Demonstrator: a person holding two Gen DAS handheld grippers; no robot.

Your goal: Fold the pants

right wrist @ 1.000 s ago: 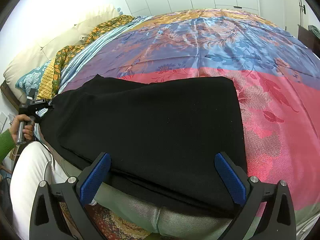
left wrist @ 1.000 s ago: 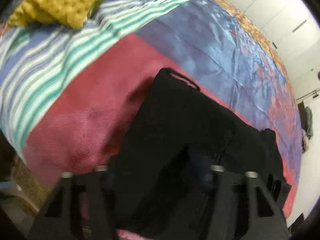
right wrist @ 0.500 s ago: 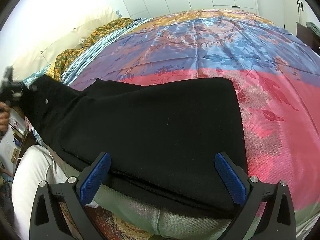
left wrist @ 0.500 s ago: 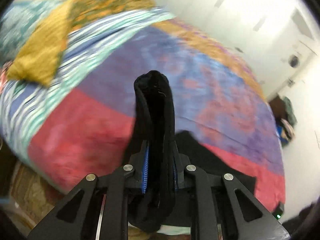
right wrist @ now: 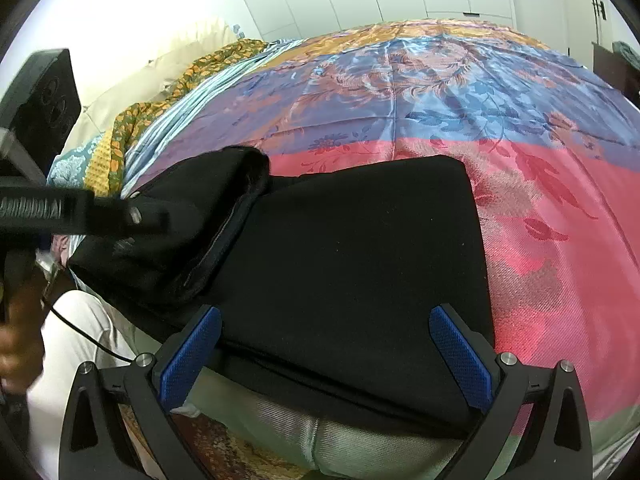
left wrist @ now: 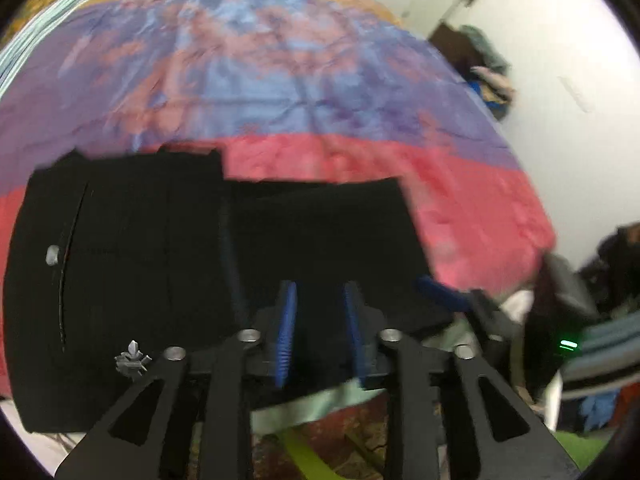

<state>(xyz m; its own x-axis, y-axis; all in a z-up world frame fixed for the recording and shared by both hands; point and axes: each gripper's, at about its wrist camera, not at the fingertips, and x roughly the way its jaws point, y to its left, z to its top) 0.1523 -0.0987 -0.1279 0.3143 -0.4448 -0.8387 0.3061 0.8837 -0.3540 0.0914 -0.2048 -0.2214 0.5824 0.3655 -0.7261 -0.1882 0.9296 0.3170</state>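
**A:** Black cloth first, at the left: the pants [right wrist: 352,264] lie on the bedspread [right wrist: 540,240] at the near edge of the bed. The waist end, which a second ago lay stretched out toward nine o'clock, now lies doubled over the legs as a thick flap at about ten o'clock in the right wrist view.

**B:** And the left gripper [left wrist: 320,336]?

**A:** Half a second ago its jaws were pinched on a bunch of that cloth, held up. They have just been opening: the blue pads [left wrist: 286,336] stand a narrow way apart, and I see nothing between them (the picture is smeared, so I say that with some care). The pants sit beyond the tips, from nine to twelve o'clock in its own view, with a button [left wrist: 52,255] showing on the folded flap.

**B:** So the fold is laid?

**A:** I judge yes: one fold across the length is down and released, though the flap looks puffy and sits askew.

**B:** The right side?

**A:** The right gripper [right wrist: 324,348] hovers at six o'clock over the near edge of the legs, jaws wide apart, gripping nothing, just as before. Smoothing, or another fold, seems left to do.
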